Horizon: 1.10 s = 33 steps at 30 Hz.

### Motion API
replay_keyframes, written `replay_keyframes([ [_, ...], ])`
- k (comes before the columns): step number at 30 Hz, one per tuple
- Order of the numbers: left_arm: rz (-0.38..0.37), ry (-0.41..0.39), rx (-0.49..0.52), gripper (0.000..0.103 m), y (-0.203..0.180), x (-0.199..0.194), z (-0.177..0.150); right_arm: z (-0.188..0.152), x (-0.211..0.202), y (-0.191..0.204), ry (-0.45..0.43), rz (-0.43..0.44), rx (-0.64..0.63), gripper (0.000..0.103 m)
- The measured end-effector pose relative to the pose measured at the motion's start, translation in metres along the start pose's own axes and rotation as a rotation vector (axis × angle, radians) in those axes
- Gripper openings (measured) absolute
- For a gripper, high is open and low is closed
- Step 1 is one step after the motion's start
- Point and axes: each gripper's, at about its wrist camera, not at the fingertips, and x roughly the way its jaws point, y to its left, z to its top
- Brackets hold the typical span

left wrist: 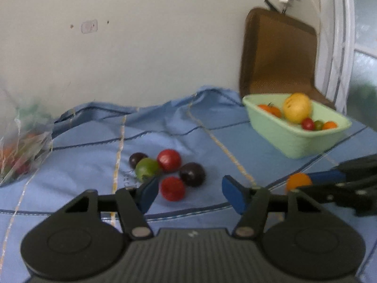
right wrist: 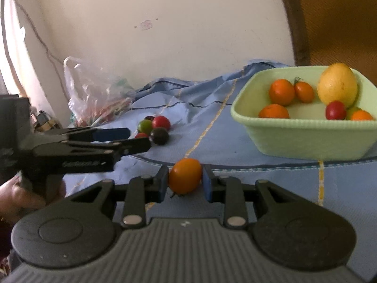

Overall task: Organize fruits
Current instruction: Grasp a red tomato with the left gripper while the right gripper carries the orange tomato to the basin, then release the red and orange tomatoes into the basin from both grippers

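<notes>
My right gripper (right wrist: 185,181) clamped on an orange tomato (right wrist: 185,175) near the green basket (right wrist: 306,139); left gripper (left wrist: 189,192) apart, empty, over the loose fruit cluster (left wrist: 169,172).

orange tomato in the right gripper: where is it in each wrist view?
Left wrist: orange tomato low right, clamped in the right gripper entering from the right edge.
Right wrist: bottom centre, orange tomato pinched between that gripper's blue pads.
Shared landmark: green basin, at right in both.
</notes>
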Motion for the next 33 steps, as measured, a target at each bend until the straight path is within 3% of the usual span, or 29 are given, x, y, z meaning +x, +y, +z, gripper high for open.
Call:
replay_keyframes([
  [4,0.033,0.032,-0.024,0.043,0.005,0.009,0.004,0.000,-0.001,-0.002,0.000,0.012,0.020,0.033],
  [7,0.047,0.023,-0.069,0.025,0.011,0.006,0.001,-0.001,-0.001,-0.002,-0.003,0.012,0.016,0.033],
  [11,-0.007,0.012,-0.148,0.025,0.011,-0.010,-0.008,-0.001,-0.006,-0.002,-0.026,0.011,0.014,0.033],
  [15,-0.125,-0.025,-0.179,0.025,-0.010,-0.025,-0.007,-0.001,-0.015,0.000,-0.071,-0.007,-0.003,0.033],
  [20,-0.257,-0.060,-0.170,0.025,-0.041,-0.020,0.026,0.013,-0.050,0.000,-0.250,-0.117,-0.088,0.033],
  [25,-0.302,-0.066,-0.148,0.026,-0.072,0.014,0.061,0.033,-0.051,-0.029,-0.303,-0.317,-0.190,0.033],
  [29,-0.310,-0.041,-0.163,0.026,-0.092,0.049,0.078,0.035,-0.036,-0.068,-0.274,-0.317,-0.068,0.033],
  [33,-0.302,-0.035,-0.146,0.027,-0.109,0.071,0.087,0.036,-0.028,-0.078,-0.252,-0.357,-0.056,0.034],
])
